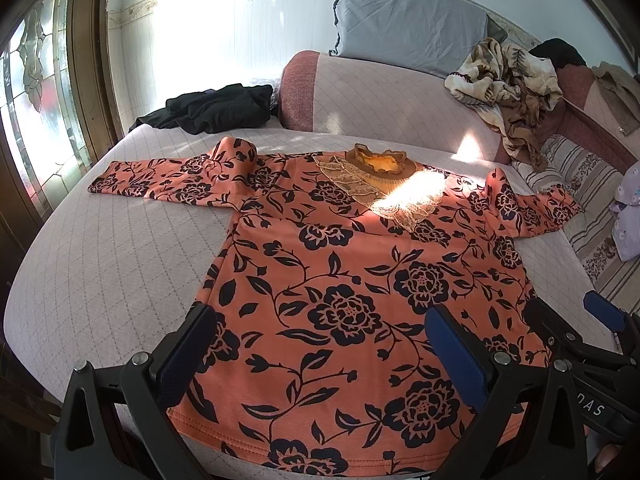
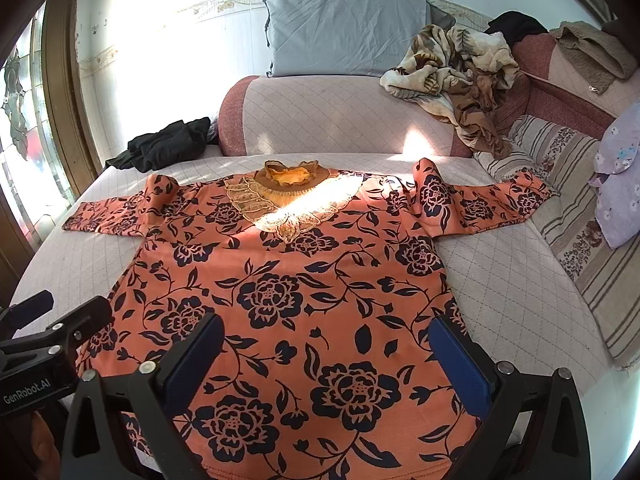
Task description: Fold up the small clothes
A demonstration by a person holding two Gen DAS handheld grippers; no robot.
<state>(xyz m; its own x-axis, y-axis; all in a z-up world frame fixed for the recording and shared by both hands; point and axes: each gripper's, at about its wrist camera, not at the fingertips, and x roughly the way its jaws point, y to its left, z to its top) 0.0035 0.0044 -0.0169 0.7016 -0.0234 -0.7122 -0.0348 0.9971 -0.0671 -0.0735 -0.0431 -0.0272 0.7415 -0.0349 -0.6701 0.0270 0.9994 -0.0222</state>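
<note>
Clearly the orange floral blouse (image 1: 344, 280) lies spread flat, front side up, on the quilted bed cover (image 1: 120, 264), with its hem nearest to the cameras and both sleeves stretched out to the sides. The left hand-held gripper (image 1: 320, 356) hovers above the hem on the left side, its jaws wide apart and holding nothing. The right hand-held gripper (image 2: 326, 360) hovers above the hem on the right side, also with jaws apart and empty.

Several things could go wrong from here, in my judgement. The fabric looks thin and soft, so a jaw may pinch only the top layer and the back layer would stay on the bed; the fold would then be uneven. Each sleeve has a raised bump near the shoulder, and if it is folded in without being smoothed, a lump would remain inside. The lace collar (image 2: 288, 196) with its ruffled neck stands up and could catch on a finger or be crushed. A strong patch of sunlight falls across the collar, which hides detail there. The black clothes (image 1: 216, 108) and the crumpled beige blanket (image 1: 508, 84) lie well apart from the blouse, so they are probably no obstacle.

On writing: in the right wrist view the left tool's body reads "GenRobot.AI". In the left wrist view only some letters, perhaps "AS", show on the right tool.
</note>
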